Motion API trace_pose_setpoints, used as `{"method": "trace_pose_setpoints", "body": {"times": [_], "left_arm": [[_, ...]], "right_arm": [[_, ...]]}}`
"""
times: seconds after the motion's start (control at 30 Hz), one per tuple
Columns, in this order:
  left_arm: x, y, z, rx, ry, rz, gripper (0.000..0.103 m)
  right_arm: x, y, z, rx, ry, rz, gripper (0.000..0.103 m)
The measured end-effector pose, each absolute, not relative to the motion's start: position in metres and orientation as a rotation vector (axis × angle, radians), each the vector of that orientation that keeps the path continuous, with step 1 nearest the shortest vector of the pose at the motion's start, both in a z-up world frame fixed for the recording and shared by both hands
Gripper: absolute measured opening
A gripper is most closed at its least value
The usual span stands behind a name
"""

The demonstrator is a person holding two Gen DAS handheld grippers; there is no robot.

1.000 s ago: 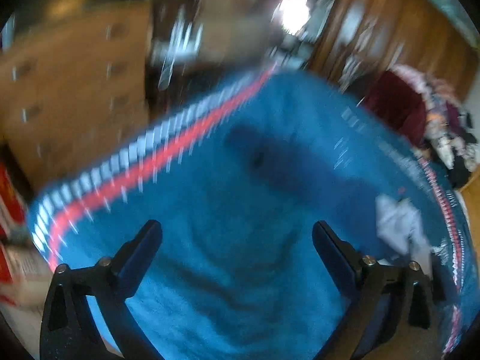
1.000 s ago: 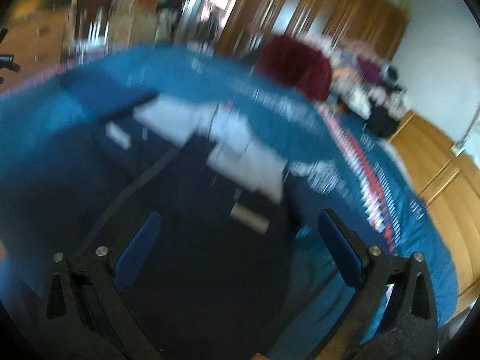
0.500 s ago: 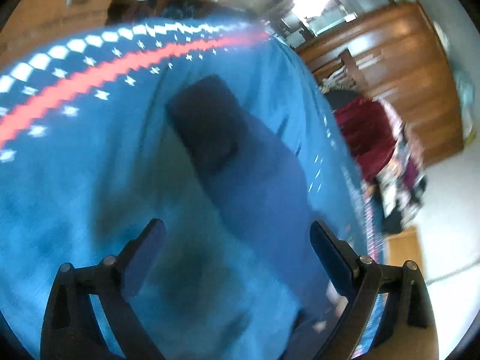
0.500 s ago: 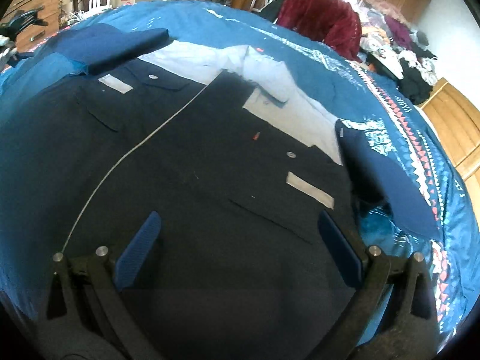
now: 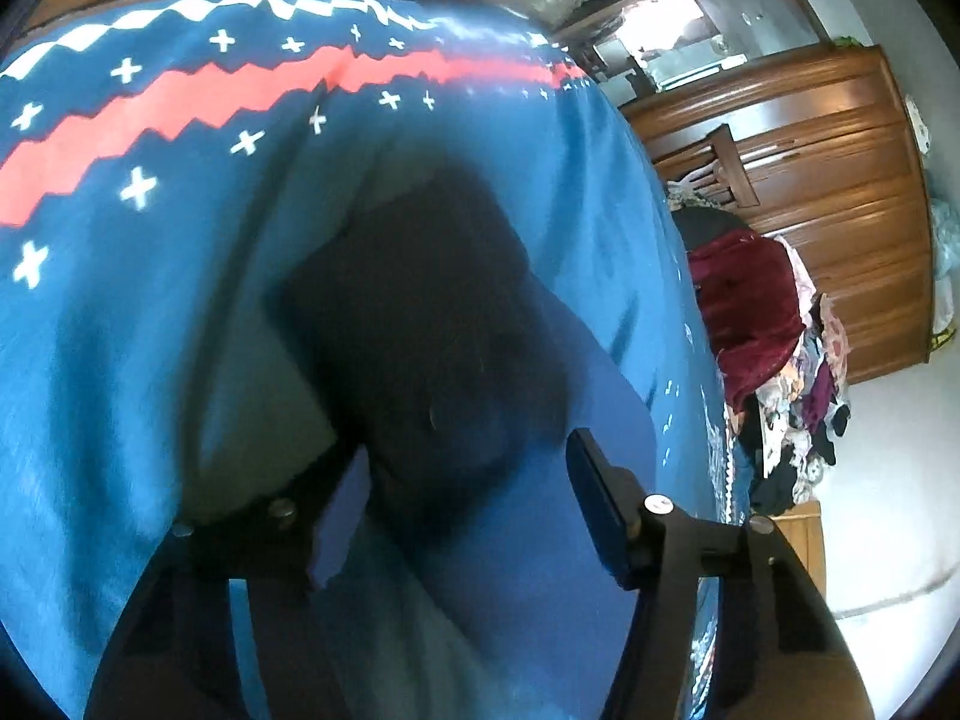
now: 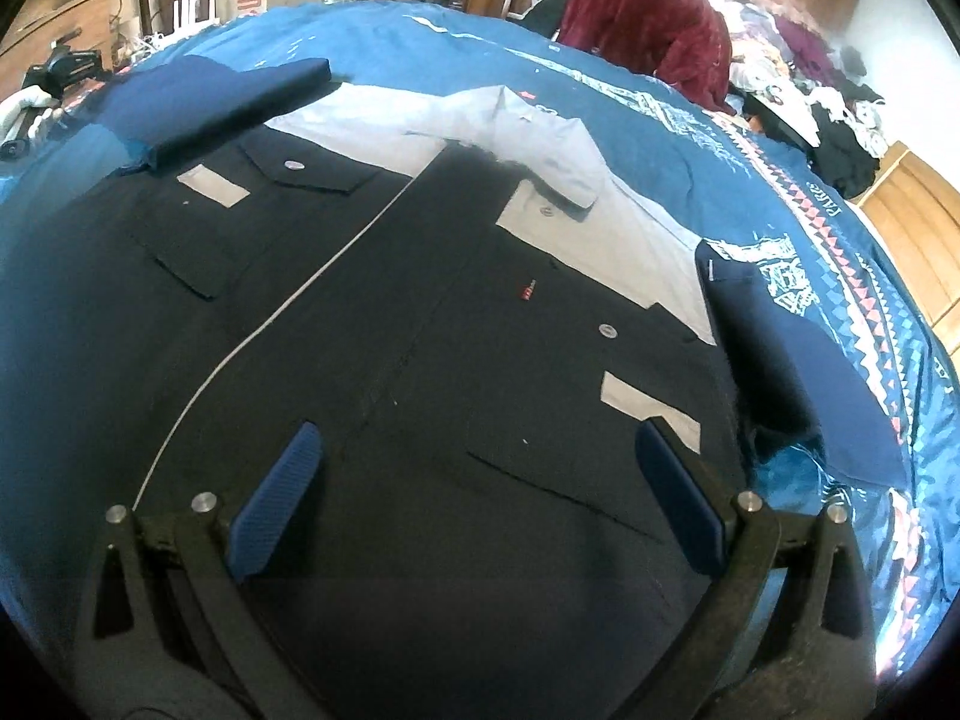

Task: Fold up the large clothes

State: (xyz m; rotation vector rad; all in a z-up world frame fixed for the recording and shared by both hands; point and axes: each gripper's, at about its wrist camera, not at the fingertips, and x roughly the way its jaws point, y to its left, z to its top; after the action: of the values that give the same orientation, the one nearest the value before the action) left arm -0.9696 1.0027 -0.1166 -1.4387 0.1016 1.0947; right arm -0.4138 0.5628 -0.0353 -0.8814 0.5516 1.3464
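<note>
The dark navy work shirt [image 6: 384, 324] lies face up and spread flat on the blue patterned bedspread [image 6: 852, 276], with its grey collar [image 6: 540, 138] at the far end and its hem toward whoever holds the tools. Its long axis, the button placket, runs away from the right gripper [image 6: 474, 492] almost straight ahead, leaning a little to the right. Both chest pockets show their grey patches.

The two sleeves stick out sideways from that axis. The left sleeve [image 6: 204, 102] reaches off toward the far left edge of the bed, and the right sleeve [image 6: 798, 372] lies just beside the shirt's body on the right, its cuff turned back toward the near side.

The right gripper hovers over the lower front of the shirt with its jaws wide apart and nothing between them; the right sleeve starts just beyond its right-hand pad, so this tool looks the better placed for that side.

In the left wrist view the left gripper [image 5: 462, 480] is down close over the end of the left sleeve [image 5: 432, 312], which runs forward from the jaws. The jaws stand apart, straddling the dark cloth and not yet pinched on it, as far as the blur allows. I'd guess the sleeves get folded inward across the chest first.

Beyond the bed is a heap of other clothes [image 6: 798, 78] with a dark red garment [image 6: 648, 18] on top, and wooden wardrobes [image 5: 840, 192].
</note>
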Motion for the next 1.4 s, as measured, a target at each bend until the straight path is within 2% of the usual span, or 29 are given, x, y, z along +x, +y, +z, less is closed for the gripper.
{"method": "trace_pose_setpoints", "body": {"times": [0.03, 0.1, 0.27, 0.37, 0.47, 0.53, 0.57, 0.6, 0.67, 0.77, 0.93, 1.03, 1.13, 1.2, 1.3, 1.4], "left_arm": [[-0.97, 1.006, -0.117, -1.433, 0.095, 1.098, 0.052], [-0.968, 1.008, -0.115, -1.397, 0.083, 1.099, 0.014], [-0.922, 0.998, -0.07, -1.208, 0.084, 1.038, 0.014], [-0.847, 0.978, -0.025, -1.078, 0.105, 0.879, 0.014], [-0.742, 0.945, 0.013, -0.986, 0.108, 0.635, 0.014], [-0.662, 0.917, 0.025, -0.966, 0.109, 0.459, 0.015], [-0.627, 0.905, 0.026, -0.968, 0.118, 0.383, 0.021], [-0.594, 0.893, 0.023, -0.975, 0.129, 0.308, 0.037], [-0.524, 0.867, 0.005, -1.032, 0.185, 0.146, 0.059], [-0.471, 0.843, -0.026, -1.12, 0.289, 0.045, 0.06], [-0.505, 0.839, -0.027, -1.09, 0.322, 0.126, 0.06], [-0.561, 0.862, -0.027, -1.018, 0.319, 0.324, 0.068], [-0.612, 0.898, -0.061, -1.077, 0.403, 0.513, 0.068], [-0.647, 0.911, -0.094, -1.172, 0.482, 0.625, 0.061], [-0.683, 0.899, -0.095, -1.179, 0.376, 0.637, 0.062], [-0.712, 0.893, -0.089, -1.141, 0.312, 0.672, 0.062]], "right_arm": [[-0.415, 0.564, -0.035, -0.879, 0.549, 1.351, 0.102], [-0.416, 0.564, -0.032, -0.857, 0.533, 1.368, 0.101], [-0.395, 0.562, -0.023, -0.73, 0.632, 1.411, 0.071], [-0.365, 0.561, -0.027, -0.608, 0.792, 1.416, 0.064], [-0.338, 0.555, -0.03, -0.53, 0.876, 1.384, 0.063], [-0.32, 0.545, -0.03, -0.489, 0.902, 1.352, 0.063], [-0.311, 0.54, -0.03, -0.478, 0.91, 1.34, 0.063], [-0.302, 0.534, -0.029, -0.469, 0.916, 1.324, 0.063], [-0.288, 0.526, -0.029, -0.459, 0.932, 1.302, 0.066], [-0.271, 0.515, -0.03, -0.437, 0.948, 1.296, 0.073], [-0.253, 0.52, -0.036, -0.39, 0.978, 1.324, 0.074], [-0.237, 0.528, -0.039, -0.338, 0.997, 1.339, 0.074], [-0.224, 0.548, -0.043, -0.281, 1.045, 1.364, 0.074], [-0.219, 0.565, -0.051, -0.248, 1.116, 1.383, 0.074], [-0.216, 0.594, -0.062, -0.29, 1.119, 1.38, 0.073], [-0.204, 0.615, -0.082, -0.273, 1.229, 1.341, 0.065]]}}
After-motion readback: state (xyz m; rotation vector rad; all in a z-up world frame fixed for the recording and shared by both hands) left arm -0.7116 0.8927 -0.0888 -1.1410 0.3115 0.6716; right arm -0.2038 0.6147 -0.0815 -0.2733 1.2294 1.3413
